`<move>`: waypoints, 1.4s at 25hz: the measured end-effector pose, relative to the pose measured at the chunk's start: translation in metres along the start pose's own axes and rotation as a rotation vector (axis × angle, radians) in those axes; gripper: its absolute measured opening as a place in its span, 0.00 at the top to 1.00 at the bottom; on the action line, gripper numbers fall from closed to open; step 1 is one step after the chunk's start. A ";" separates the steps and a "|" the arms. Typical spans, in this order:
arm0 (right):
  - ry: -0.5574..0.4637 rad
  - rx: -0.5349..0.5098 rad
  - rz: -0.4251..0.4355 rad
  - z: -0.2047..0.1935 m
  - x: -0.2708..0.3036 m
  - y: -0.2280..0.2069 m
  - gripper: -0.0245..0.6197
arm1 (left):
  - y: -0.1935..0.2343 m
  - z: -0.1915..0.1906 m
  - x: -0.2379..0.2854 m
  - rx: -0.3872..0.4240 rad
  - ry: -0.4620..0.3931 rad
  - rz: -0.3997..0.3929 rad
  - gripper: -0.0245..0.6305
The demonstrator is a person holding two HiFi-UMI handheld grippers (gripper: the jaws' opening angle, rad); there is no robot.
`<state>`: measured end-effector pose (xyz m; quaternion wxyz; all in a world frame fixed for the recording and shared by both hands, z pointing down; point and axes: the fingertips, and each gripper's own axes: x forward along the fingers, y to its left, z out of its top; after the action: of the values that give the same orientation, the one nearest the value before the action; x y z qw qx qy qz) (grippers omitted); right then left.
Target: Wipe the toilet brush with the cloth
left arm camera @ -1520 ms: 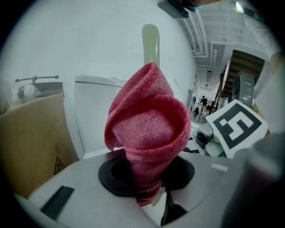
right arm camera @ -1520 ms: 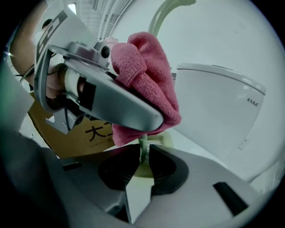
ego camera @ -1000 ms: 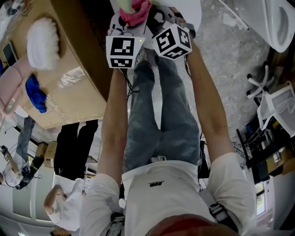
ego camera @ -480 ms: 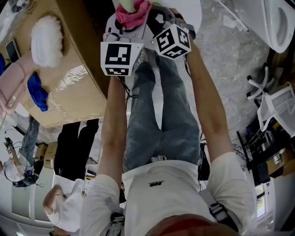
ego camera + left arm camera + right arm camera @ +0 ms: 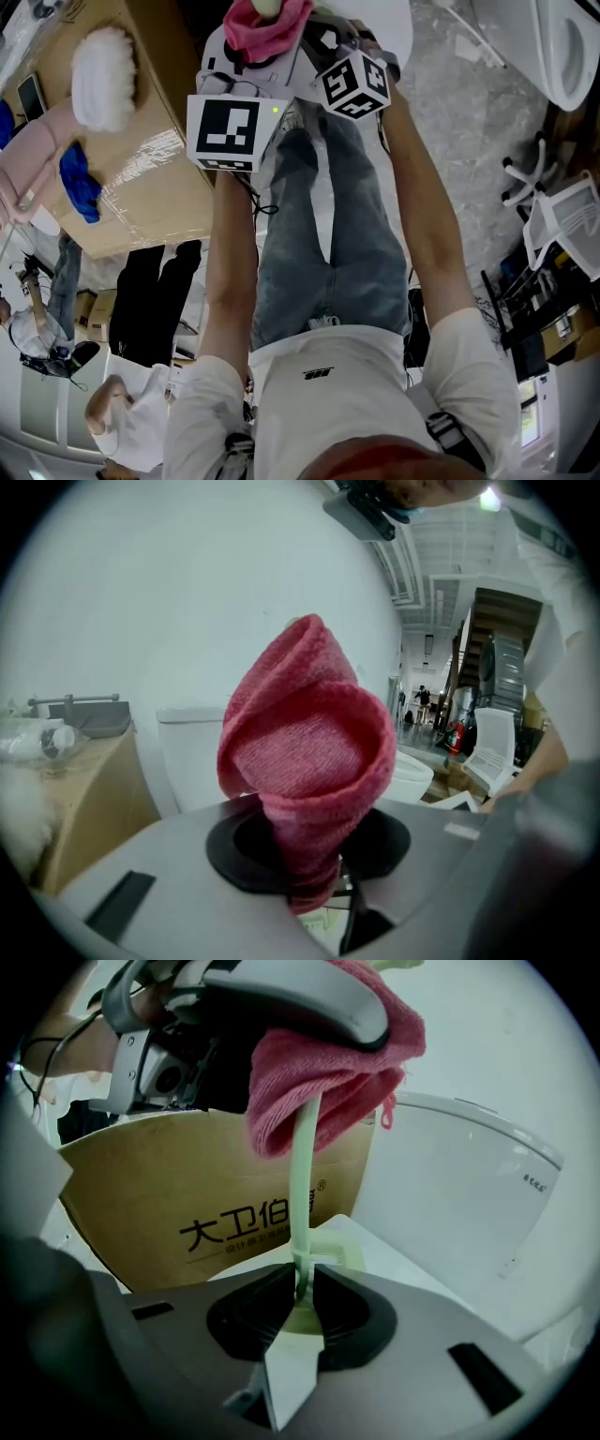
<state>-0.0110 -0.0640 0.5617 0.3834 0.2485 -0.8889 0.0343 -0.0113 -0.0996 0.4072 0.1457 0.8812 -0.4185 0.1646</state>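
Note:
A pink cloth (image 5: 267, 23) is wrapped round the pale green handle (image 5: 302, 1194) of the toilet brush. My left gripper (image 5: 258, 47) grips the cloth (image 5: 305, 761) from the side, high on the handle. Its jaws are easing open with the cloth still pinched between them. Lower down, my right gripper (image 5: 305, 1297) is shut on the handle, which stands upright out of its jaws into the cloth (image 5: 328, 1063). In the head view the right gripper (image 5: 314, 33) sits just right of the left one. The brush head is hidden.
A cardboard box (image 5: 141, 122) at the left carries a white fluffy item (image 5: 98, 80) and a blue cloth (image 5: 80, 183). A white toilet (image 5: 469, 1194) stands close behind the brush. Another toilet (image 5: 572, 47) and a white chair (image 5: 562, 216) are at the right. A person (image 5: 122, 412) is at the lower left.
The left gripper has risen with the pink cloth along the handle, and its marker cube looms larger in the head view. The right gripper has kept still.

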 end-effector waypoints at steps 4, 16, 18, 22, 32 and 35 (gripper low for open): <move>0.005 0.001 0.002 0.000 0.000 0.000 0.87 | 0.001 0.020 -0.005 0.022 -0.010 -0.014 0.77; 0.013 0.010 -0.012 0.000 0.000 0.000 0.87 | 0.006 0.070 -0.016 0.038 -0.096 -0.023 0.70; 0.009 0.022 -0.013 0.000 0.001 0.000 0.87 | 0.007 0.074 -0.021 0.035 -0.112 -0.025 0.69; 0.010 0.044 -0.019 0.000 0.001 -0.002 0.86 | 0.007 0.082 -0.031 0.033 -0.146 -0.035 0.67; -0.001 0.115 -0.055 0.000 -0.005 -0.002 0.84 | 0.007 0.097 -0.070 0.018 -0.198 -0.022 0.73; -0.025 0.152 -0.056 0.003 -0.012 0.003 0.83 | 0.010 0.093 -0.081 0.012 -0.189 -0.019 0.73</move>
<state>-0.0074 -0.0565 0.5514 0.3530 0.3021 -0.8812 0.0876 -0.0523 -0.0864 0.2910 0.1019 0.8976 -0.4210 0.0816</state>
